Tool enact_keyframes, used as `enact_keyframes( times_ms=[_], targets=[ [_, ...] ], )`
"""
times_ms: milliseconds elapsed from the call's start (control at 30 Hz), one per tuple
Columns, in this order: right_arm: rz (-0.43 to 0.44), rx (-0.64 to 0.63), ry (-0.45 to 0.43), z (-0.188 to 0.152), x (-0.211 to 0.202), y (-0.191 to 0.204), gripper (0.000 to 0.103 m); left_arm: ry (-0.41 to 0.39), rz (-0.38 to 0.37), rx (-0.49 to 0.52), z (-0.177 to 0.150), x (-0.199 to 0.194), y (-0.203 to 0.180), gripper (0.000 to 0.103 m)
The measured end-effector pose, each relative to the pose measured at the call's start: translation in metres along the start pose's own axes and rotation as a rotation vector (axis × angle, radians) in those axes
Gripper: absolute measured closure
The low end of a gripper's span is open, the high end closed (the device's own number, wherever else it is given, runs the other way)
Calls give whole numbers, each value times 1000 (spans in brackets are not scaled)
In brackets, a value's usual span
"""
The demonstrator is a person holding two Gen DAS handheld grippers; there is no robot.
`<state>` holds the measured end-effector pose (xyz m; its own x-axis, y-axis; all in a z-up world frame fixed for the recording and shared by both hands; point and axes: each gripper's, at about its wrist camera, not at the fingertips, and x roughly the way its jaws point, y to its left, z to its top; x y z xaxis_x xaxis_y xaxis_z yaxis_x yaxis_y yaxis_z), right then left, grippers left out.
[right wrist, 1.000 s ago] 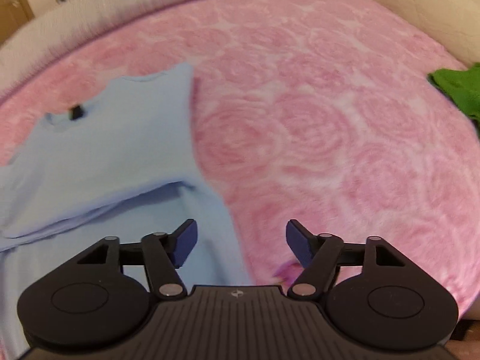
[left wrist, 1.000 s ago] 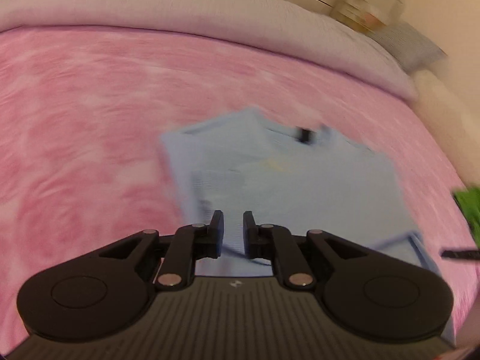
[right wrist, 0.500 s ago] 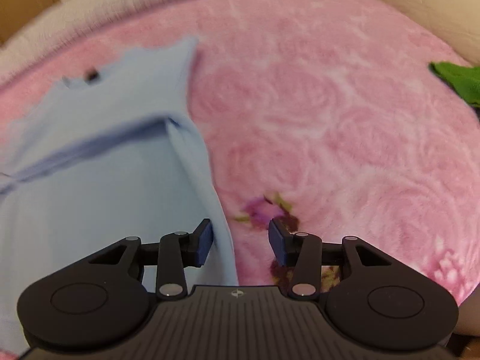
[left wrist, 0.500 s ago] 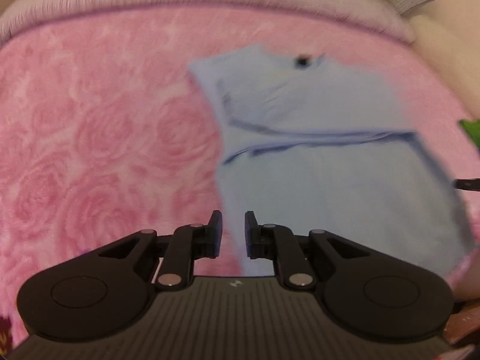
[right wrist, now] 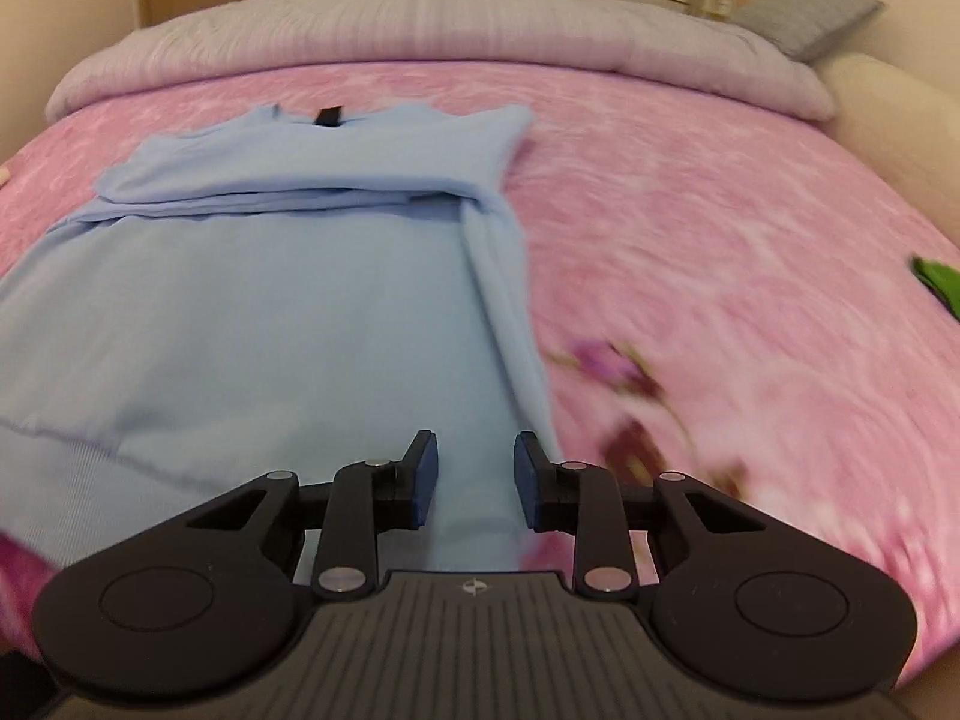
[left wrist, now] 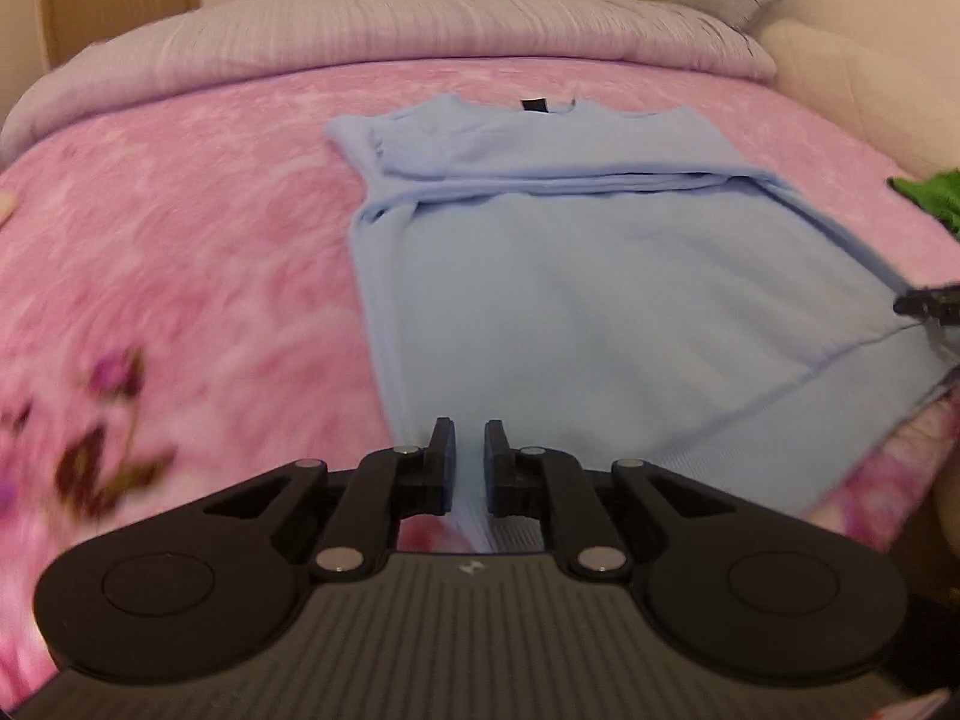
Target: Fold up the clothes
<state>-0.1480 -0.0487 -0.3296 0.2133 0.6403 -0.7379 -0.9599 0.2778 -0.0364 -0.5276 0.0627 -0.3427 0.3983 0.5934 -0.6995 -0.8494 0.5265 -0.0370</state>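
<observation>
A light blue top [left wrist: 600, 300] lies flat on the pink rose-patterned blanket [left wrist: 180, 240], collar with a black label far, hem near. Its sleeves are folded across the chest. My left gripper [left wrist: 468, 450] is shut at the hem's lower left corner; blue cloth shows through the thin gap, and no grip on it is plain. In the right wrist view the top [right wrist: 270, 312] fills the left half. My right gripper [right wrist: 474, 462] hangs over the hem's lower right corner, its jaws closing, with cloth under the gap and the pads clear of it. A right fingertip [left wrist: 924, 303] shows in the left wrist view.
A green garment [left wrist: 930, 198] [right wrist: 939, 285] lies at the bed's right edge. A grey duvet [left wrist: 420, 24] is bunched across the head of the bed, with a grey pillow [right wrist: 804, 15] behind it. A cream padded side [left wrist: 852, 78] borders the bed on the right.
Both grippers have drawn back from the top's middle to its near hem corners and sunk a little. The right jaws have narrowed a lot. The left jaws stayed shut.
</observation>
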Motion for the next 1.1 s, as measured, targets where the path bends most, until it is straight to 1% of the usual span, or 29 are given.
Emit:
enact_keyframes(
  times_ms=[33, 100, 133, 167, 200, 233, 300, 400, 433, 533, 567, 700, 767, 833, 1100],
  targets=[
    [-4, 22, -6, -6, -8, 0, 75, -2, 3, -20, -6, -9, 0, 96],
    [-12, 64, -14, -15, -23, 1, 72, 26, 8, -57, -12, -28, -4, 95],
    [-20, 94, 8, -17, -29, 0, 61, 33, -2, -78, -15, -36, -4, 94],
    [-31, 133, 49, -21, -33, 0, 58, 40, -11, -100, -19, -43, -5, 95],
    [-35, 173, 69, -26, -38, -2, 58, 47, -9, -123, -23, -48, -6, 94],
    [-26, 211, 68, -32, -46, -4, 58, 53, -5, -144, -26, -54, -7, 94],
    [-3, 242, 48, -39, -64, 2, 58, 28, 20, -169, -28, -68, -15, 94],
    [45, 245, 15, -37, -93, 19, 52, -25, 28, -186, -26, -97, -30, 94],
    [59, 242, -1, -35, -103, 24, 50, -39, 24, -178, -23, -106, -37, 93],
    [97, 223, -75, -33, -136, 35, 34, -72, 16, -151, -13, -128, -57, 91],
    [102, 220, -90, -33, -143, 37, 34, -77, 15, -141, -11, -134, -64, 88],
    [107, 242, -96, -43, -166, 38, 33, -87, 24, -108, -12, -151, -86, 85],
    [104, 250, -85, -50, -172, 38, 33, -85, 31, -102, -16, -156, -94, 80],
    [100, 254, -71, -57, -177, 38, 33, -81, 41, -93, -19, -161, -102, 78],
    [101, 231, -78, -73, -194, 48, 30, -81, 63, -56, -31, -176, -122, 73]
  ],
)
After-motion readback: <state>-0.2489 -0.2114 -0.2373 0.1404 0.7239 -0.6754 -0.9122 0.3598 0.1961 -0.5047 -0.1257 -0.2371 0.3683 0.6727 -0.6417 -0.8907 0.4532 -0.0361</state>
